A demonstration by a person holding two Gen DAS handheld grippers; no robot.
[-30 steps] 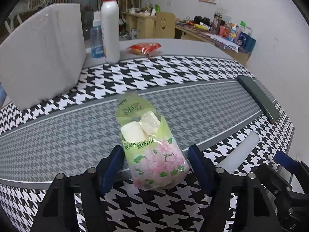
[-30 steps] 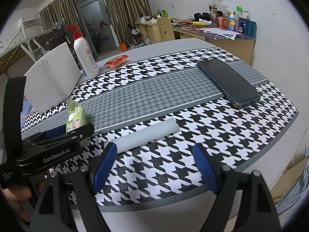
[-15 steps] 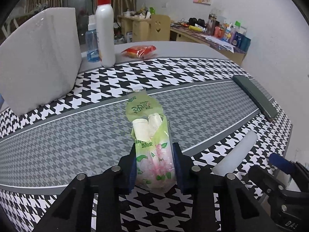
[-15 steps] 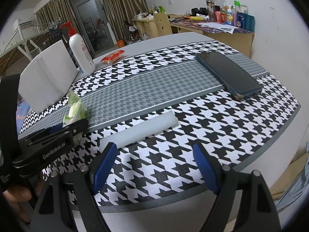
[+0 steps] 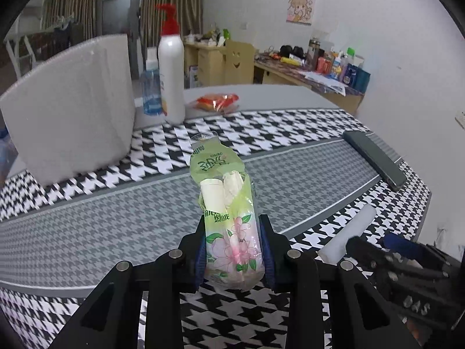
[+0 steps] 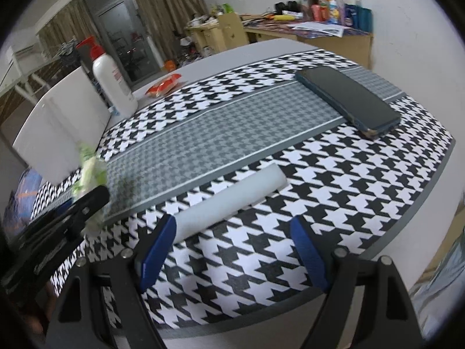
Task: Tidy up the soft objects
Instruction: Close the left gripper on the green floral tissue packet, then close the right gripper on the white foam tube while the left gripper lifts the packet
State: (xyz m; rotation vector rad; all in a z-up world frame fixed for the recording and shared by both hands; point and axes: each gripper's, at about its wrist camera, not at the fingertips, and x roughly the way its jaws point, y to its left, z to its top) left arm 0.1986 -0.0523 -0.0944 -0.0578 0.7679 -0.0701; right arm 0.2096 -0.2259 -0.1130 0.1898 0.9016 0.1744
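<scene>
Between the blue pads of the left gripper sat a soft, clear plastic packet printed with green leaves and pink flowers, holding white rolled tissues; the pads pressed on its lower half from both sides, and its crumpled top stood up ahead of the fingers over the grey middle band of the black-and-white houndstooth tablecloth. In the right wrist view the same packet showed blurred at the far left, above the black frame of that gripper. To the packet's right lay a white foam cylinder on the cloth, its near end just beside the left pad of the right gripper, whose jaws stood wide apart with nothing between them. Farther off, a dark phone lay flat by the table's right edge. Behind the packet stood a white foam block, a white pump bottle with a red top, a small clear blue bottle and a red snack wrapper.
</scene>
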